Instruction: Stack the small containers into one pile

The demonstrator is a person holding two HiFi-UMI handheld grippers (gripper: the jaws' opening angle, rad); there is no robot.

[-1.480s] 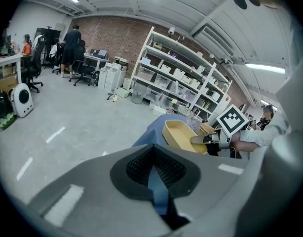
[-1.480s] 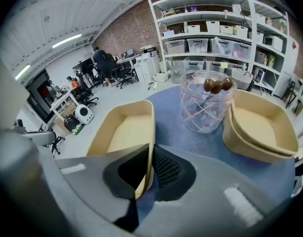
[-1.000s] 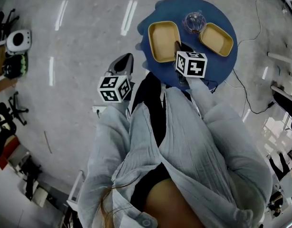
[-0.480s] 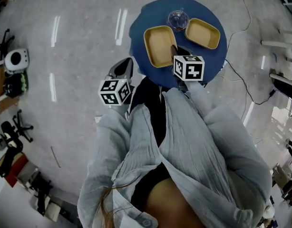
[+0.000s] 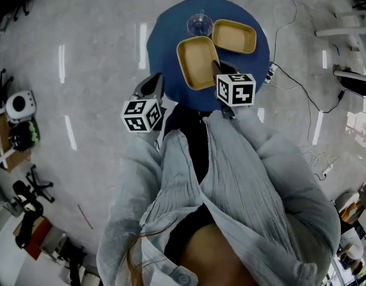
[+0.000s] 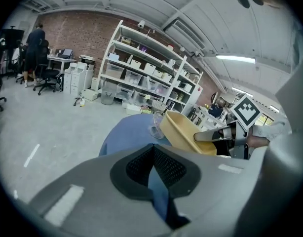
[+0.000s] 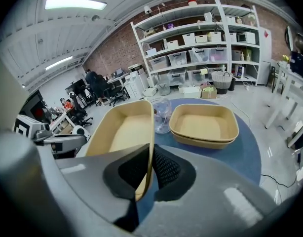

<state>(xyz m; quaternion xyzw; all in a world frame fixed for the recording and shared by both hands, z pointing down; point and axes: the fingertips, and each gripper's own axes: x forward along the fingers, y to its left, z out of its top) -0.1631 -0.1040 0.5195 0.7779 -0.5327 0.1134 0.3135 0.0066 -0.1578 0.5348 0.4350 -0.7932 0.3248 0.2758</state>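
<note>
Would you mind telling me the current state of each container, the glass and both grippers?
near container: empty, tilted, rim pinched by the right gripper.
nested containers: two stacked, empty, flat on the table.
glass: standing on the table beside them.
right gripper: shut on the near container.
left gripper: shut, empty.

- The right hand-held gripper (image 5: 217,70) covers one near corner of the tan container (image 5: 197,61).
- The near edge of the bench (image 5: 165,40) lies behind the person's sleeve (image 5: 260,154).
- The shelf boxes (image 7: 201,37) are too small to tell their contents.
</note>
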